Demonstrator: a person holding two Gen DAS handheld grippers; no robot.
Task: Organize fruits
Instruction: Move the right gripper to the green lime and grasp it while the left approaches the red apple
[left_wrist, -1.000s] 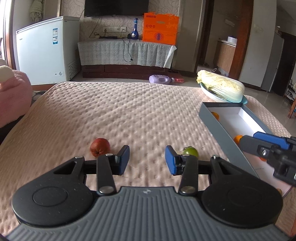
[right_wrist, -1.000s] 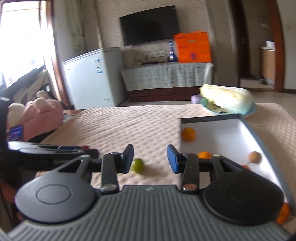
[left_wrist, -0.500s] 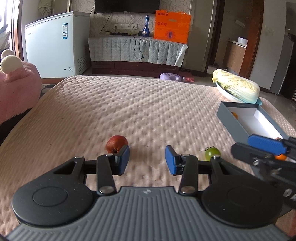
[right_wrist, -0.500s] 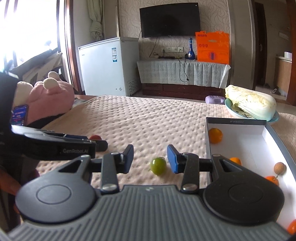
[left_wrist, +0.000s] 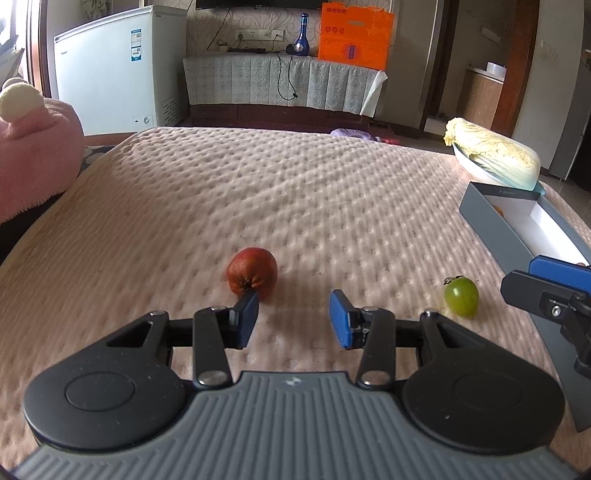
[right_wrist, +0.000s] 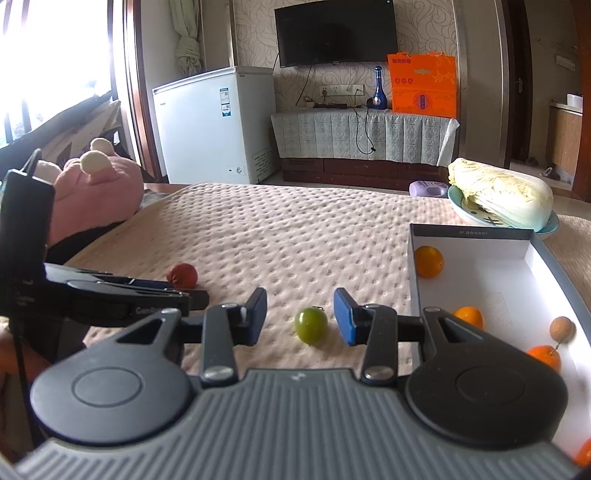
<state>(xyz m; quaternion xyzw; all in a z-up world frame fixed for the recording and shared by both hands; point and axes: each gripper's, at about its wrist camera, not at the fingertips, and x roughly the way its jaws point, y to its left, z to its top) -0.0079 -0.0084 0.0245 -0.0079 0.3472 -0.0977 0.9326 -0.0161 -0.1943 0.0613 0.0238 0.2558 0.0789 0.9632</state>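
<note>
Reaching: right gripper (right_wrist: 300, 319) is framing the green fruit (right_wrist: 310, 325), fingers apart and empty.
Lining up: left gripper (left_wrist: 293, 318) is gaping, red fruit (left_wrist: 252, 272) at its eleven o'clock.
Advice: centring each fruit before closing; box (right_wrist: 465, 234) is waiting at two o'clock.

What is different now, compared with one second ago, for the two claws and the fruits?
Both claws came closer to their fruits: the right claw now frames the green fruit, and the left claw has neared the red fruit, which sits by its left finger. Nothing was gripped. Both claws stayed open; the fruits and the box did not move.
</note>
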